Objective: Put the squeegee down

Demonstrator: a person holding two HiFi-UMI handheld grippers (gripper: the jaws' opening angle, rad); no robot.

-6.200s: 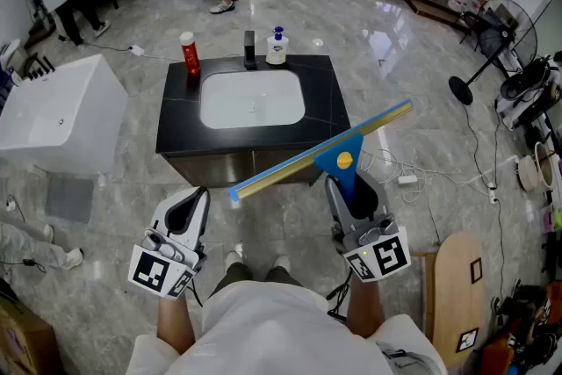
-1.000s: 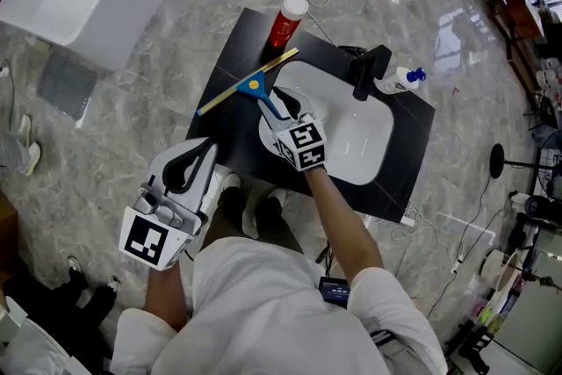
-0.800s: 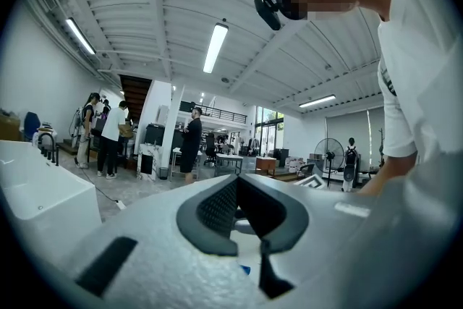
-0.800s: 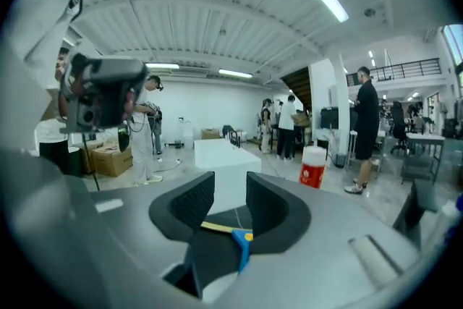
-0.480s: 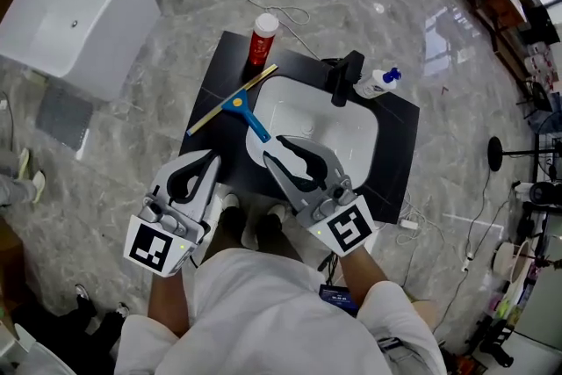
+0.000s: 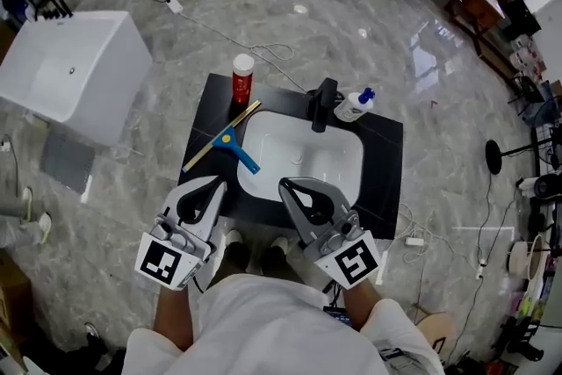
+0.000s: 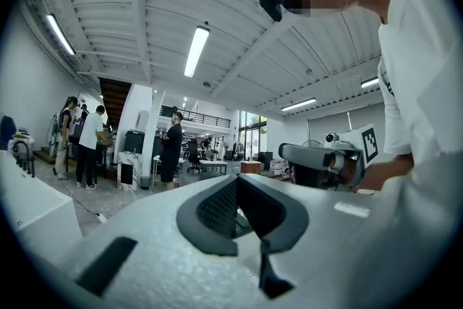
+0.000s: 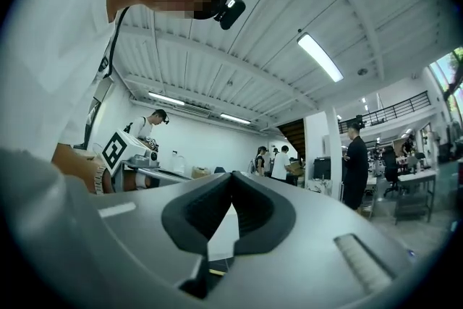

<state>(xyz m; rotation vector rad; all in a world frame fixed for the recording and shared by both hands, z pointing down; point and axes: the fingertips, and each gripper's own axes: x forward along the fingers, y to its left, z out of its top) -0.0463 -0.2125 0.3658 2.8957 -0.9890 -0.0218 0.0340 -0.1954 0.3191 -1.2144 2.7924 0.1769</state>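
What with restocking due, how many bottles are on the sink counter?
2. A red bottle with a white cap stands far left on the counter; a white bottle with a blue top is right of the faucet. None looks hidden.

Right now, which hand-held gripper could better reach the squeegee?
Probably left. The squeegee lies left of the sink, on the left hand-held gripper's side; it is shut and empty.

The left claw (image 7: 236, 179), jaws together, faces distant standing people (image 7: 90, 145).
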